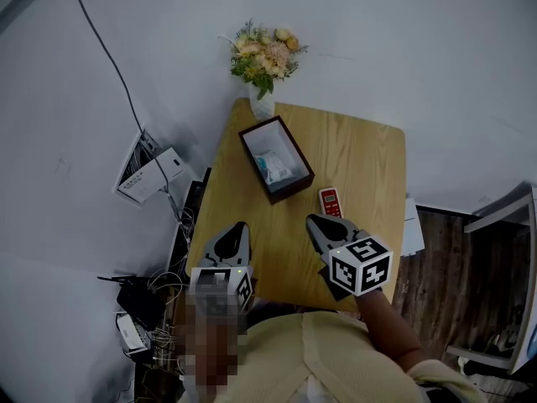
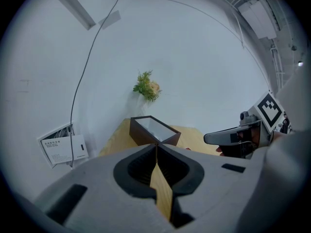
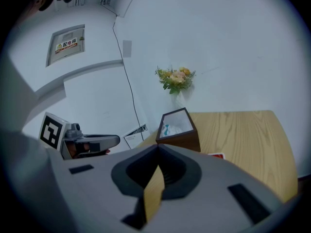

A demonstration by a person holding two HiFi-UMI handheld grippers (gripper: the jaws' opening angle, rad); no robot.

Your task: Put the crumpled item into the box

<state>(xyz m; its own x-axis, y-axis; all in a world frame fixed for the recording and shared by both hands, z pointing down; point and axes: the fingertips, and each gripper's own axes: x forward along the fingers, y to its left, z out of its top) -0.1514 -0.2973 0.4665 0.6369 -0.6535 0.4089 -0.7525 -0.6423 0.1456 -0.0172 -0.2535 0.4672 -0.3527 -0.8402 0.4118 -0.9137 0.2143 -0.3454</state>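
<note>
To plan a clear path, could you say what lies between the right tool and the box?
A small red device, just ahead of the right tool; the head view shows it.
</note>
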